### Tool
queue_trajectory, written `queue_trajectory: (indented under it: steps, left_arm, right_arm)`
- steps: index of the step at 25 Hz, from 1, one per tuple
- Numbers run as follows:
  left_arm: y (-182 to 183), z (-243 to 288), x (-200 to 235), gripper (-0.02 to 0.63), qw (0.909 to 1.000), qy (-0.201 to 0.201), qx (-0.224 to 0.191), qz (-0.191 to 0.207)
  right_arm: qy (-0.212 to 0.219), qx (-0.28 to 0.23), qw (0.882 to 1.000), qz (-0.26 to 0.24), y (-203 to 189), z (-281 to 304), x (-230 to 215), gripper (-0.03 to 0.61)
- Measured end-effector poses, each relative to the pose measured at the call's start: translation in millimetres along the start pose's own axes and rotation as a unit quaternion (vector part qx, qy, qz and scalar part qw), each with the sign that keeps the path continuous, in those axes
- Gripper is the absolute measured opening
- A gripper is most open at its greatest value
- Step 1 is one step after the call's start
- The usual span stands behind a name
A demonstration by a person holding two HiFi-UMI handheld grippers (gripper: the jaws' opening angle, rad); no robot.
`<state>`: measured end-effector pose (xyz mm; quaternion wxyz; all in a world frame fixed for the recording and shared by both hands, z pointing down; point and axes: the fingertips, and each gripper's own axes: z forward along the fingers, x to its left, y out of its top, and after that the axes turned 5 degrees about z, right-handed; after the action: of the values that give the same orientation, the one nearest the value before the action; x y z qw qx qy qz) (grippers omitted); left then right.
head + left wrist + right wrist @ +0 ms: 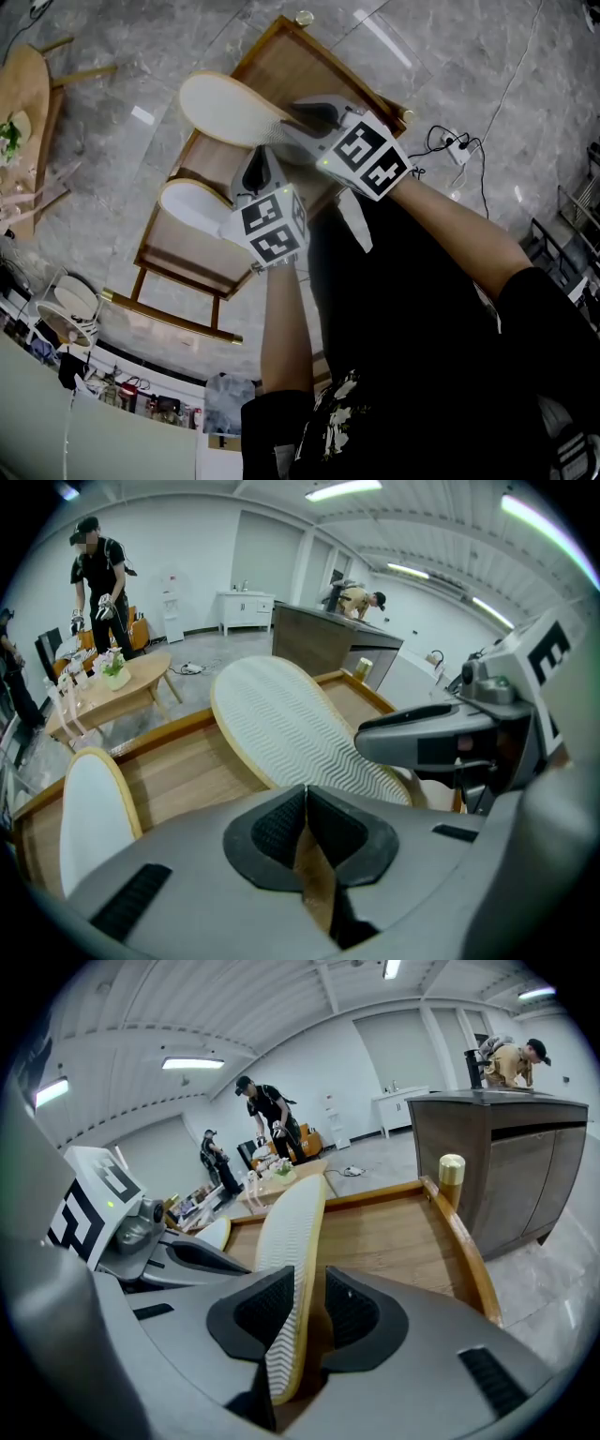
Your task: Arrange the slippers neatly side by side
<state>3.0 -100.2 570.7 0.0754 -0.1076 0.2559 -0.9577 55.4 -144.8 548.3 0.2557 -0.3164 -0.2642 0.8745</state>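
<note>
– Slippers first: where is each one seen?
– At the left of the head view, the lying slipper (190,202) is seen flat on the wooden tray (272,70), close to its left rim. The held slipper (225,108) is raised over the far part of the tray and tipped on edge, with its pale zigzag sole turned outward.
– What is shown further left?
– A side table (23,94) is seen on the grey floor (141,56), well apart from the tray.
– How is the left gripper set?
– The left gripper (260,167) is placed between the two slippers, just beside the lying one. Whether that slipper is touched cannot be told. In the left gripper view its jaws are pressed together and nothing is caught between them. Only the wood of the tray is seen past them.
– And the one to its right?
– The right gripper (307,114) is clenched on one end of the held slipper. In the right gripper view the sole is pinched edge-on between the two jaws.
– What is found at the far right?
– A power strip (459,148) with its cables is seen on the floor.
</note>
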Motion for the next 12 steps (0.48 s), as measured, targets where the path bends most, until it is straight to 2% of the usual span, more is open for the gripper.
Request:
queue_trajectory:
  steps: [4, 12]
  left_arm:
    - [0.0, 1.1, 2.5, 0.008, 1.0, 0.001, 0.0, -0.001]
    - [0.1, -0.3, 0.3, 0.008, 1.0, 0.001, -0.002, 0.002]
  right_arm:
    - [-0.005, 0.006, 1.0, -0.003, -4.6, 7.8, -1.8, 0.077]
    - [0.009, -0.003, 0.999, 0.034, -1.5, -1.0, 0.3, 0.034]
